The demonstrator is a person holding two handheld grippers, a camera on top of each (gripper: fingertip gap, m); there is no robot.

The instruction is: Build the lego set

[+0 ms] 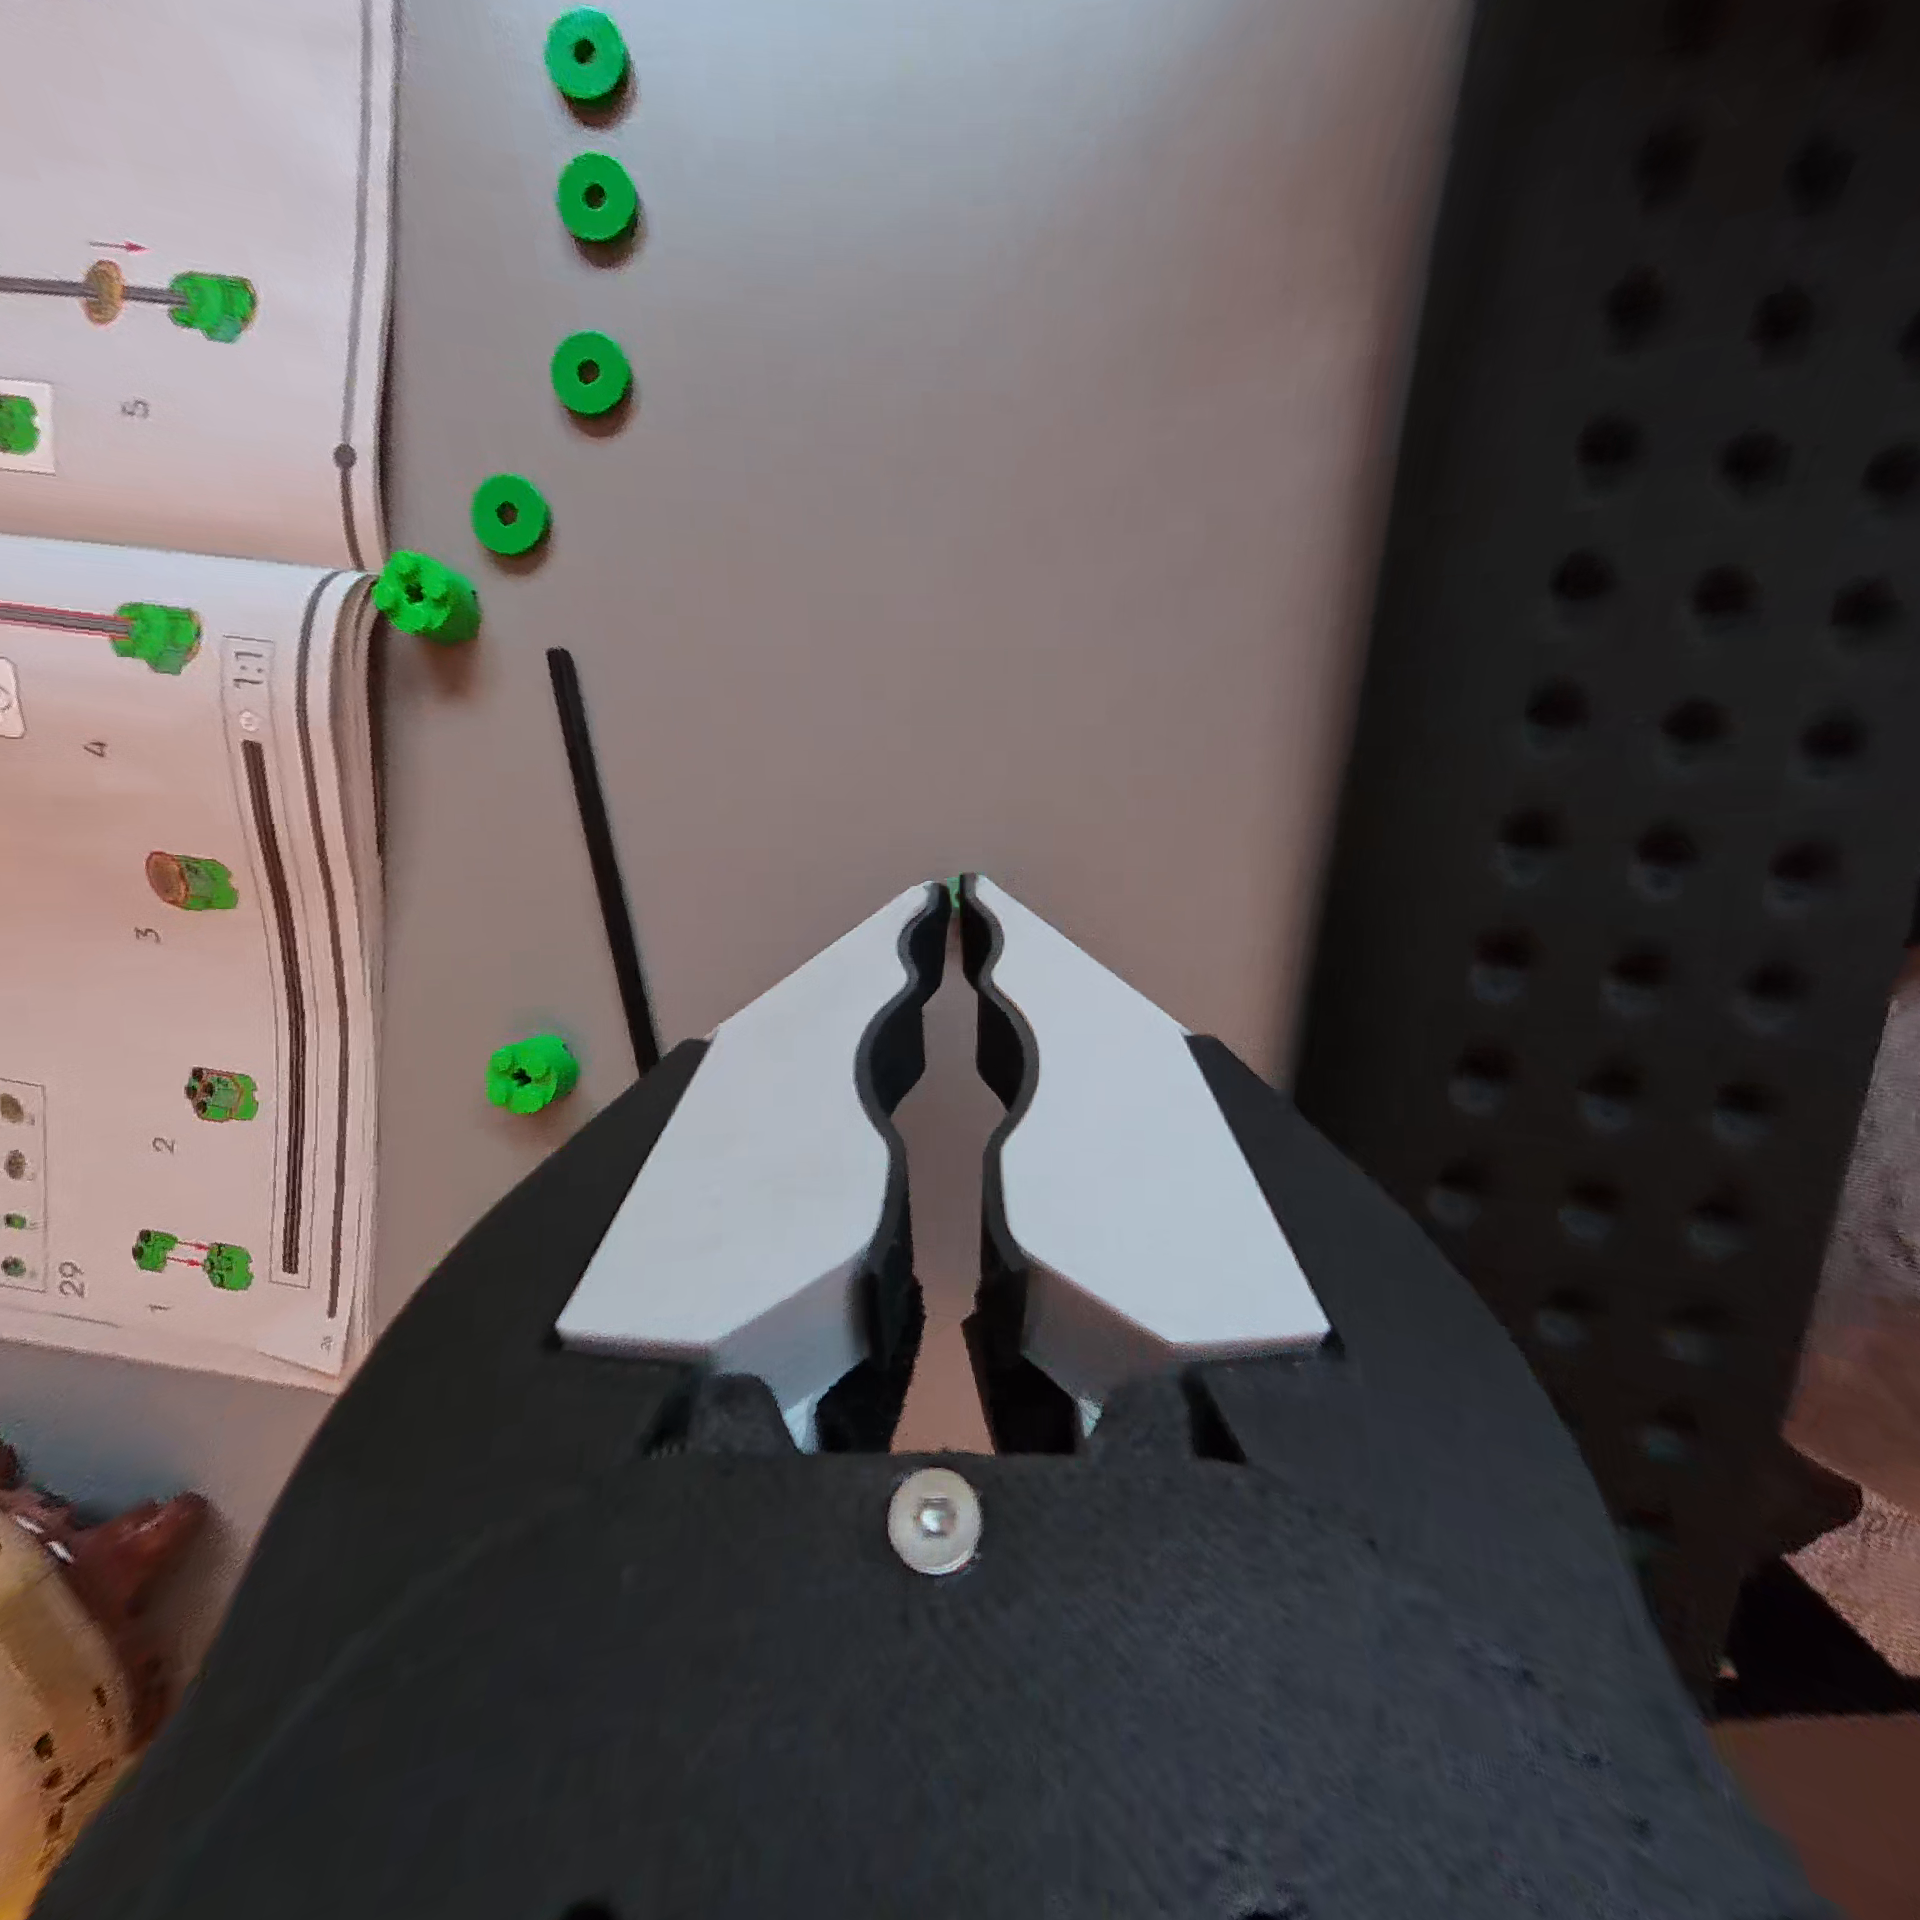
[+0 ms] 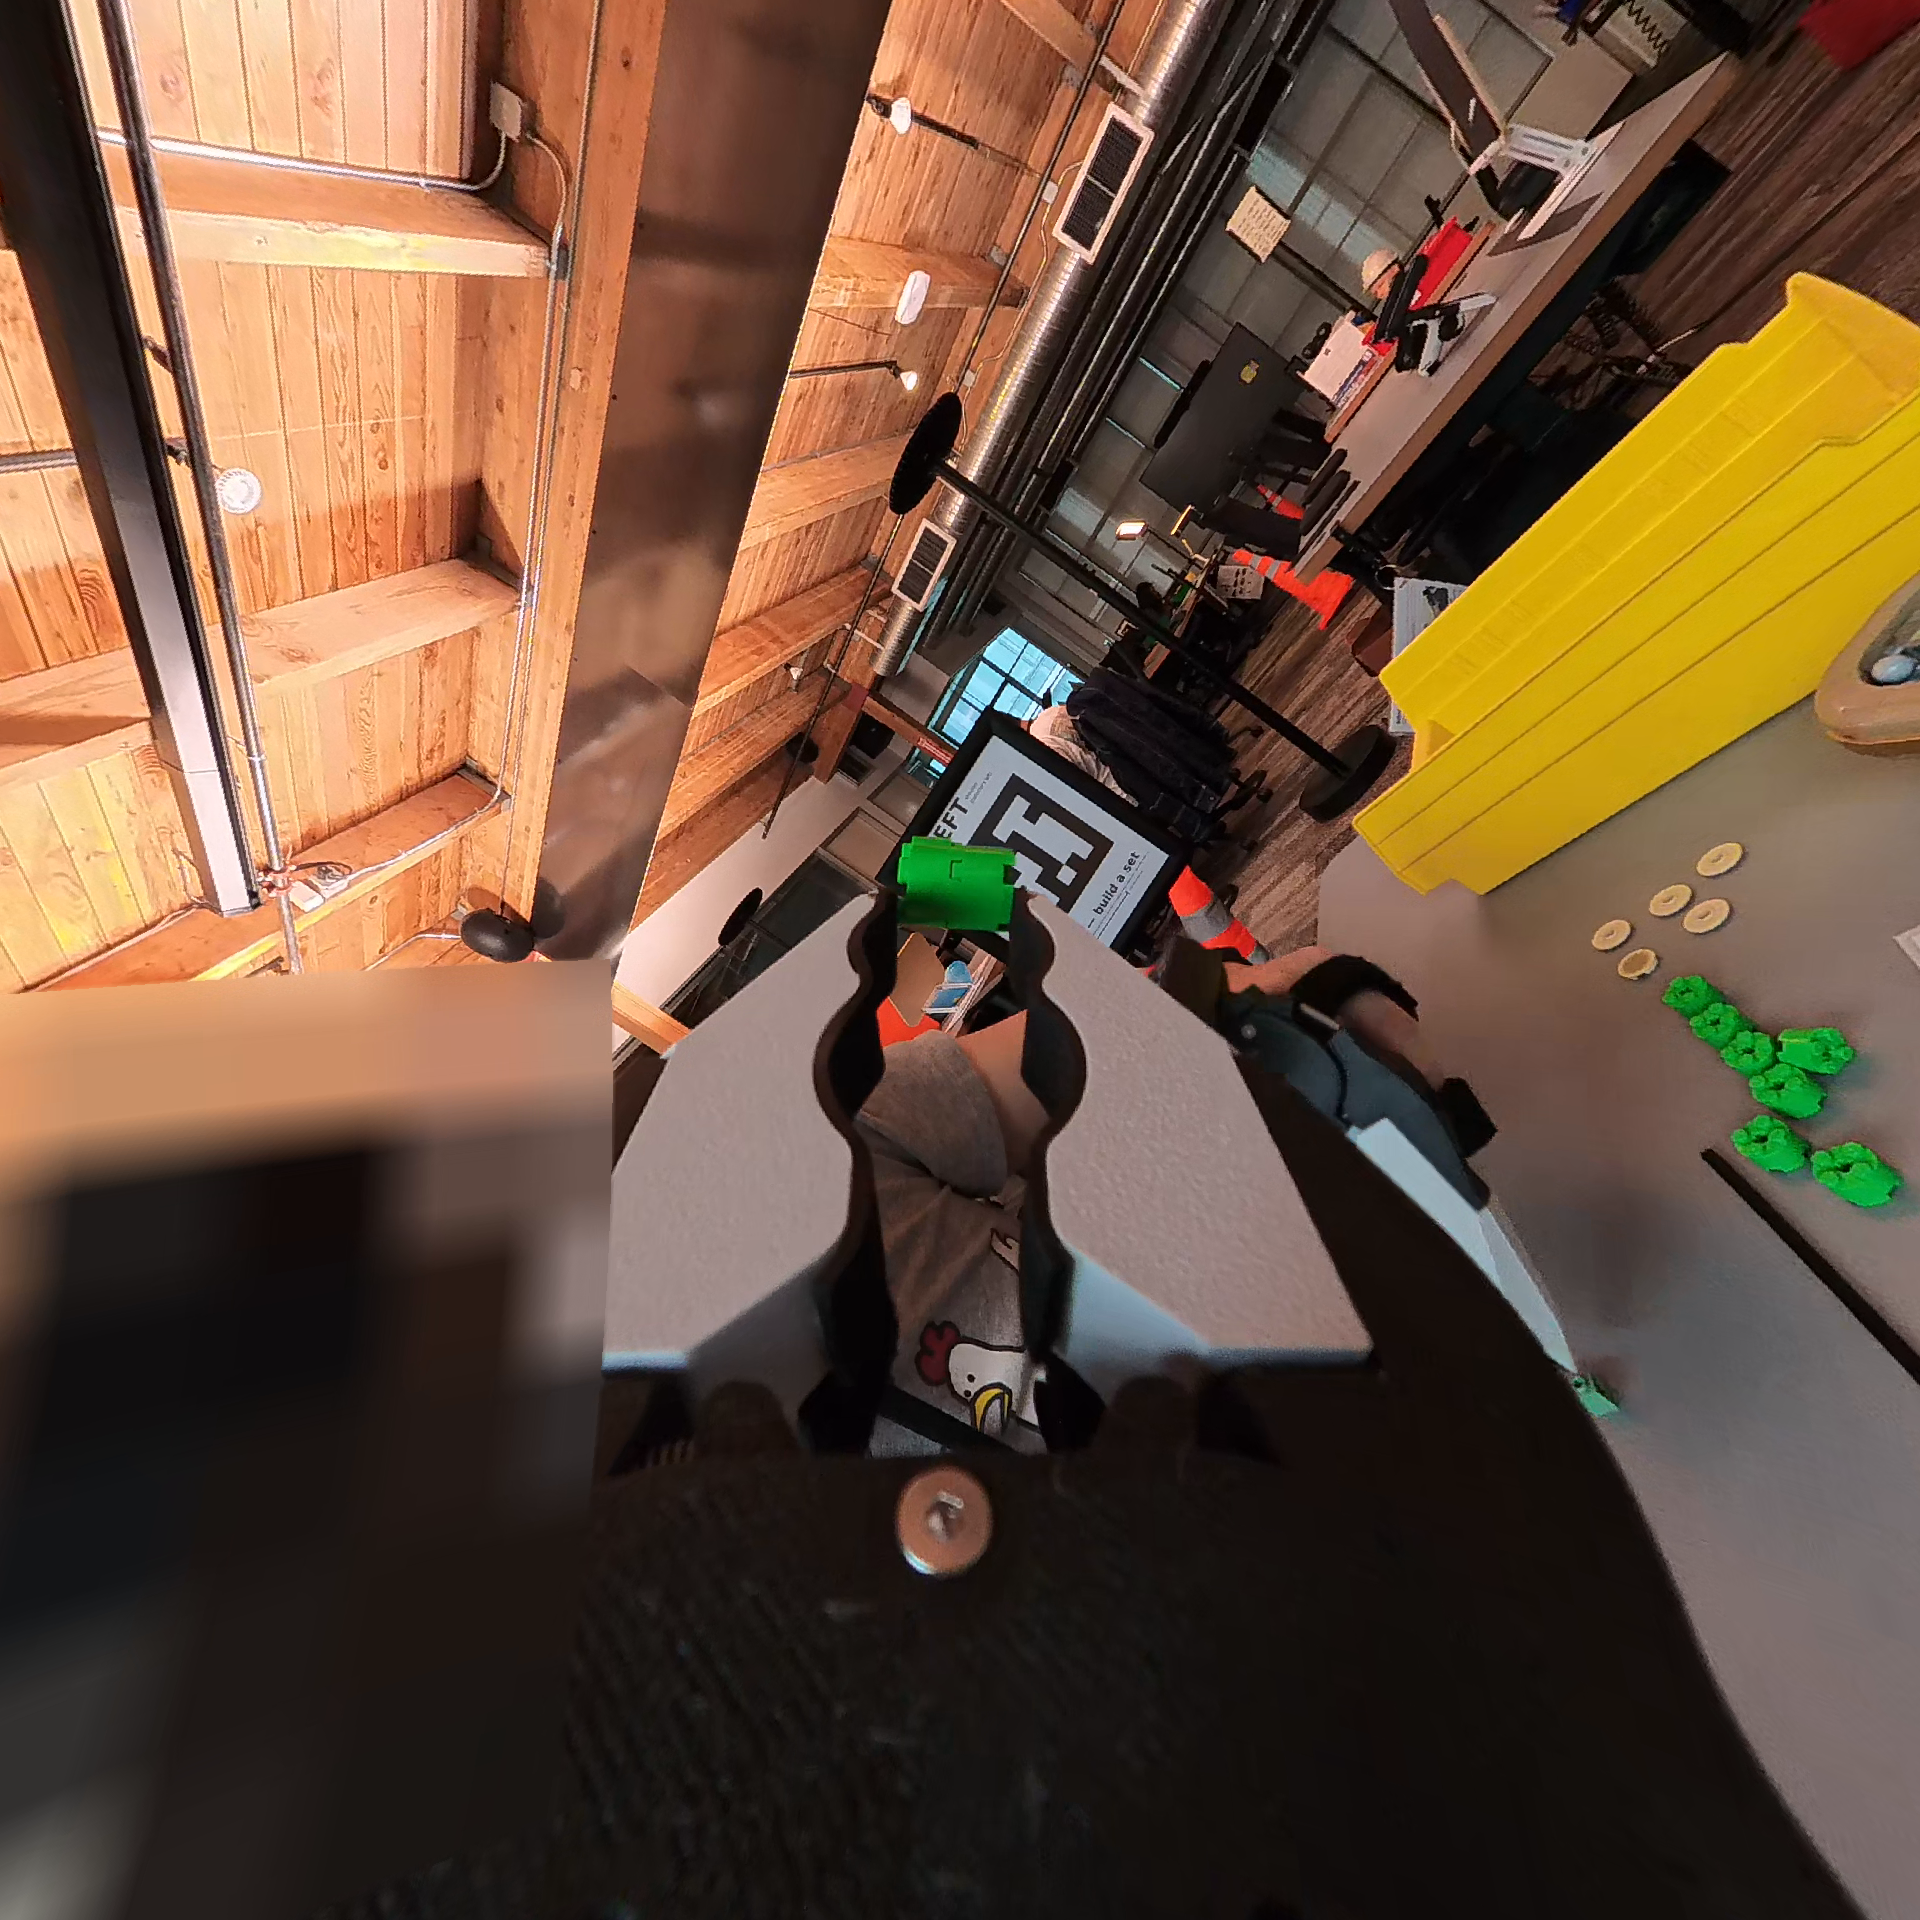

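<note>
My left gripper (image 1: 956, 891) is shut over the grey table (image 1: 1039, 520), and only a thin sliver of a green piece (image 1: 953, 888) shows between its tips. Several green round plates (image 1: 590, 372), two green round bricks (image 1: 531, 1075) and a black axle (image 1: 603, 862) lie to its left. My right gripper (image 2: 954, 914) is raised and tilted toward the ceiling, shut on a green round brick piece (image 2: 954, 883). In the right wrist view, more green bricks (image 2: 1782, 1081), tan round plates (image 2: 1673, 902) and the axle (image 2: 1808, 1257) lie on the table at right.
An open instruction booklet (image 1: 187, 727) lies at the table's left. A black perforated panel (image 1: 1662, 727) borders the right side. A brown and tan model (image 1: 62, 1621) sits at bottom left. A yellow bin (image 2: 1662, 623) stands behind the parts.
</note>
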